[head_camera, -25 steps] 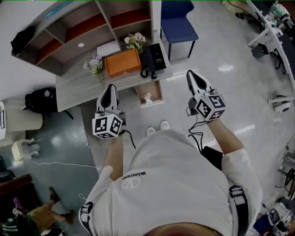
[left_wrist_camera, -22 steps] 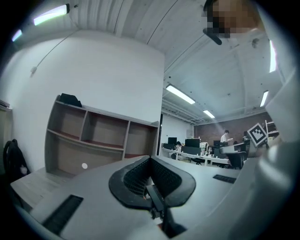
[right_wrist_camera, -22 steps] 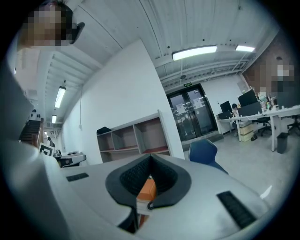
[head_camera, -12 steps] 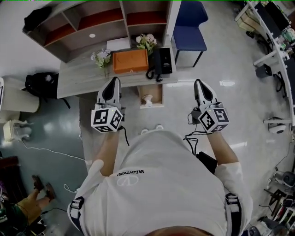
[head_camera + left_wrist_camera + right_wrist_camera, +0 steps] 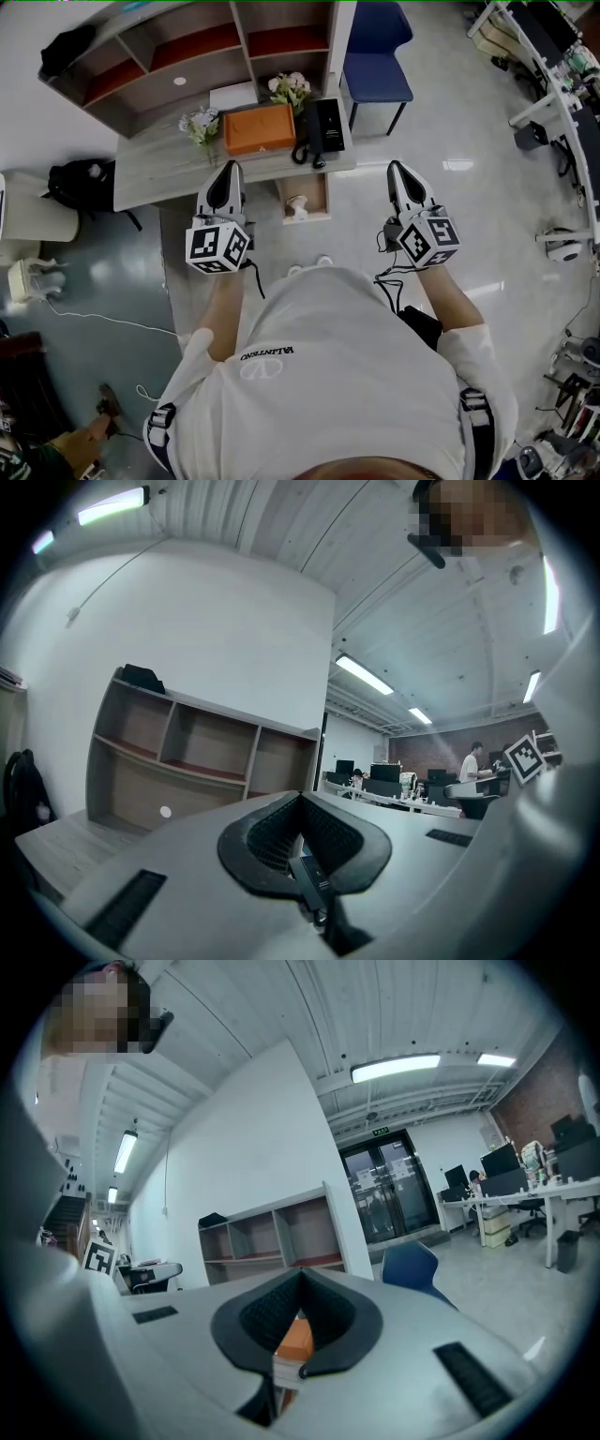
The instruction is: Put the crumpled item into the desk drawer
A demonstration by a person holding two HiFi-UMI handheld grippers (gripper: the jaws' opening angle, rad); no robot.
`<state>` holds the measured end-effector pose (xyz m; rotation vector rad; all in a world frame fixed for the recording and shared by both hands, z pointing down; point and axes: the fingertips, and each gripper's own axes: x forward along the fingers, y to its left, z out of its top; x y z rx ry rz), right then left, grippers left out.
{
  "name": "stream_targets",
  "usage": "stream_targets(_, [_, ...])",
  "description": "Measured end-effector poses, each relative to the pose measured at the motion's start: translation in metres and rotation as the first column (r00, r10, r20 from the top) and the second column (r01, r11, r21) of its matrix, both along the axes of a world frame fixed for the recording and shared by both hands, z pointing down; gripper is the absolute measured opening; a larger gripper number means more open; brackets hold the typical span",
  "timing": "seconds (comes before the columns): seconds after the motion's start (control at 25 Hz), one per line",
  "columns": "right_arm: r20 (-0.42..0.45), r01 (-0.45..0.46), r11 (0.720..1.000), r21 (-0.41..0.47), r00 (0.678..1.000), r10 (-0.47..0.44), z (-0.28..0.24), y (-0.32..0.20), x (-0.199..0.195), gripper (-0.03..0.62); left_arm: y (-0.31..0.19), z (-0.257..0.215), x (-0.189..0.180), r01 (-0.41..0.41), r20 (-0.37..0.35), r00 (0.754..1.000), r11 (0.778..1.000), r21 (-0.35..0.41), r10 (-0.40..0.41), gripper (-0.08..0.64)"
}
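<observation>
A small wooden drawer [image 5: 320,193] stands pulled out under the front edge of the grey desk [image 5: 155,173]. Inside it lies a white crumpled item [image 5: 298,202]. My left gripper [image 5: 228,172] hangs over the desk's front edge, left of the drawer, shut with nothing in it. My right gripper [image 5: 397,172] is over the floor to the right of the drawer, also shut and holding nothing. In the left gripper view the left gripper [image 5: 302,799] has its pads pressed together. The right gripper [image 5: 300,1275] shows the same in the right gripper view, with the orange box [image 5: 296,1340] showing below the pads.
On the desk stand an orange box [image 5: 259,128], a black phone [image 5: 323,124] and two flower bunches [image 5: 289,89]. A shelf unit [image 5: 187,47] rises behind. A blue chair [image 5: 375,56] stands at the right, a black bag [image 5: 84,183] on the floor at the left.
The head view has shifted a little, so the desk sits slightly differently in the picture. Both grippers stay shut in nearly the same place.
</observation>
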<state>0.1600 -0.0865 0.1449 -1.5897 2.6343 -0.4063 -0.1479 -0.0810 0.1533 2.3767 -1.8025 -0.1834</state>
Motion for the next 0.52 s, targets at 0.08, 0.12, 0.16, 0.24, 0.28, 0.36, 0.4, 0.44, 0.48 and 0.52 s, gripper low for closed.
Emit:
stream_targets(0.08, [0.005,-0.002,1.000,0.001,1.000,0.002,0.0003,0.0000,-0.0003,-0.003,0.0009,0.0020,0.0001,0.000,-0.001,1.000,1.000,-0.004,0.000,0.002])
stream_targets(0.12, [0.008,-0.002,1.000,0.000,1.000,0.002,0.0005,-0.0002,-0.0006,-0.003,0.0012,0.0029,0.0000,0.000,-0.001,1.000,1.000,-0.006,0.000,0.002])
stream_targets(0.16, [0.010,-0.002,1.000,0.000,1.000,0.002,0.0006,-0.0004,-0.0009,-0.003,0.0014,0.0039,-0.0001,0.000,-0.001,1.000,1.000,-0.008,0.000,0.002])
stream_targets(0.24, [0.013,0.001,1.000,0.000,1.000,-0.001,0.0010,-0.0003,-0.0014,-0.003,0.0028,0.0061,0.0003,0.000,-0.003,1.000,1.000,-0.009,0.000,0.002])
stream_targets(0.28, [0.013,0.003,1.000,-0.001,1.000,-0.003,0.0013,-0.0001,-0.0015,-0.003,0.0038,0.0070,0.0009,-0.001,-0.005,1.000,1.000,-0.008,0.001,0.002])
stream_targets(0.36, [0.013,0.006,1.000,-0.001,1.000,-0.006,0.0015,-0.0002,-0.0018,-0.003,0.0046,0.0075,0.0019,-0.002,-0.006,1.000,1.000,-0.005,0.002,0.002])
stream_targets(0.4, [0.014,0.006,1.000,-0.002,1.000,-0.006,0.0015,-0.0007,-0.0019,-0.003,0.0041,0.0073,0.0022,-0.003,-0.005,1.000,1.000,-0.005,0.003,0.002])
stream_targets(0.44, [0.015,0.006,1.000,-0.002,1.000,-0.006,0.0014,-0.0013,-0.0021,-0.003,0.0035,0.0070,0.0024,-0.003,-0.003,1.000,1.000,-0.004,0.003,0.002])
stream_targets(0.48, [0.016,0.005,1.000,-0.003,1.000,-0.005,0.0014,-0.0019,-0.0023,-0.003,0.0028,0.0067,0.0025,-0.003,-0.001,1.000,1.000,-0.004,0.003,0.002])
stream_targets(0.52, [0.017,0.004,1.000,-0.004,1.000,-0.004,0.0014,-0.0024,-0.0025,-0.003,0.0022,0.0064,0.0026,-0.003,0.000,1.000,1.000,-0.005,0.003,0.002])
